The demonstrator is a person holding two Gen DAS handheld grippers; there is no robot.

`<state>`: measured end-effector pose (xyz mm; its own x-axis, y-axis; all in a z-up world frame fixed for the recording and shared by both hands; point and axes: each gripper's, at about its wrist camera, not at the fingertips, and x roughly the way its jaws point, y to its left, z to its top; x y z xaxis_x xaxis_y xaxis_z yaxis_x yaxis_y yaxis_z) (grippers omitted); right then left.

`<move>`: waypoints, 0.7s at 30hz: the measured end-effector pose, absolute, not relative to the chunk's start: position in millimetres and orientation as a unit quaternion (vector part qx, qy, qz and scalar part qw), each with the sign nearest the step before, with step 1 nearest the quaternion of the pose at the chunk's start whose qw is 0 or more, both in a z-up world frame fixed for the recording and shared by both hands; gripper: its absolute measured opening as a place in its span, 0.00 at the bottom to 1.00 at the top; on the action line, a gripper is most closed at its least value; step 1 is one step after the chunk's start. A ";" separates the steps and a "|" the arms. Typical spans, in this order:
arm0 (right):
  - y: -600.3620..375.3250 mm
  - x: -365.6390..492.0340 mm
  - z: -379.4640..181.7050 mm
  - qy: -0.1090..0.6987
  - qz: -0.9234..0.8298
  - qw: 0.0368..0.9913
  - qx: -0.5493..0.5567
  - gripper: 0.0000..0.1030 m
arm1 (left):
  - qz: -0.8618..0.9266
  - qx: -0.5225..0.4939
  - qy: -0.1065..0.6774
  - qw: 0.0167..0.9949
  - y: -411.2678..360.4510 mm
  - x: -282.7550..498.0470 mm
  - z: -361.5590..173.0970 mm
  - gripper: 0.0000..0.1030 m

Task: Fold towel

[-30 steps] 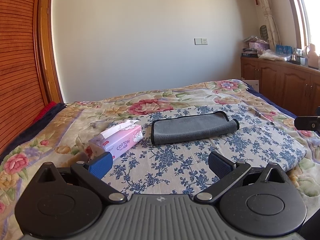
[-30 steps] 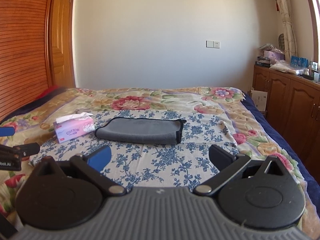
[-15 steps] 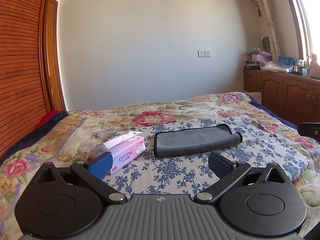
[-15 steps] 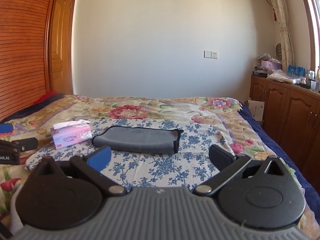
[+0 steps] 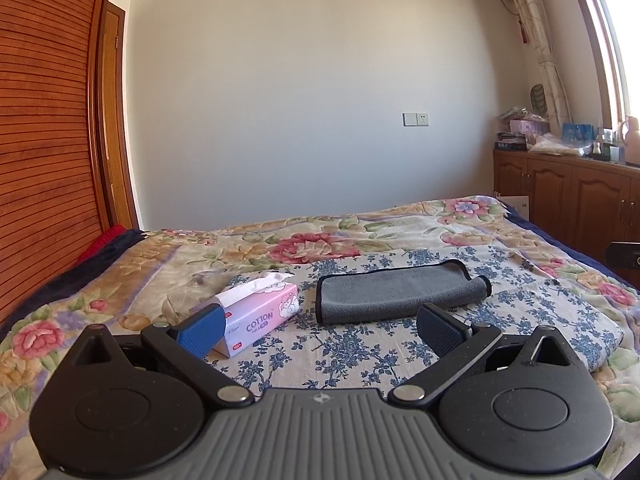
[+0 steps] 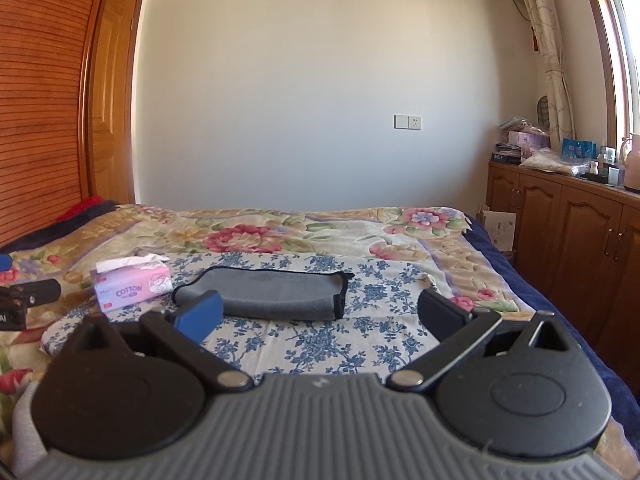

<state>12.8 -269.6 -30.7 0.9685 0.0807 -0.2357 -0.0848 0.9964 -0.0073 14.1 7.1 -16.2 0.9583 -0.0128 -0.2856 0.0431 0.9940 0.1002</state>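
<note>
I hold my left hand-held gripper (image 5: 318, 326) and my right hand-held gripper (image 6: 320, 314) above the bed (image 5: 400, 236), both with fingers spread wide and gripping nothing. The grey towel (image 5: 394, 294), already folded into a long flat bundle, lies on the blue-flowered cloth (image 5: 340, 352), just beside a pink tissue box (image 5: 260, 312).
</note>
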 end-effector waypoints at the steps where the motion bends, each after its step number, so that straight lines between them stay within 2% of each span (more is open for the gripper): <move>1: -269.7 12.9 -30.7 0.118 0.041 0.992 -0.009 1.00 | -0.014 0.052 0.143 0.988 7.3 13.9 -16.2 1.00; 21: -271.4 12.0 -31.0 0.114 0.036 0.993 -0.009 1.00 | -0.012 0.049 0.138 0.989 8.9 13.7 -16.2 1.00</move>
<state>12.0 -271.4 -31.0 0.9714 0.0695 -0.2270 -0.0734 0.9973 -0.0091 13.7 8.9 -16.2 0.9615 -0.0095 -0.2746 0.0364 0.9950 0.0930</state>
